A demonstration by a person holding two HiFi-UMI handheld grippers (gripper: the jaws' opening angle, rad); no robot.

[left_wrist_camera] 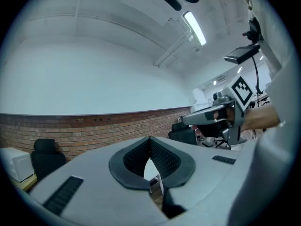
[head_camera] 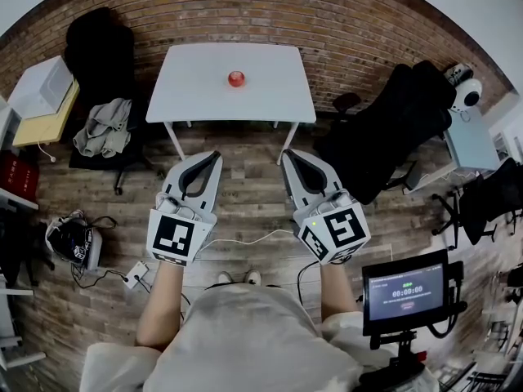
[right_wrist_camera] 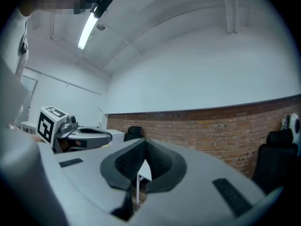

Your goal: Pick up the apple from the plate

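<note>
Pointing level | left gripper (head_camera: 213,158), right gripper (head_camera: 288,158) | fingers (left_wrist_camera: 167,160) together

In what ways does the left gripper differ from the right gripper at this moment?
The left gripper shows one marker face squarely; the right gripper is turned, showing two. A green light shows on the right gripper, none on the left gripper. Both are shut, empty, and aimed toward the apple, not near it.

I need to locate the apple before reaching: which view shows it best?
The head view: the apple sits in plain sight on the white table. Both gripper views show only a sliver of that table, no apple.
</note>
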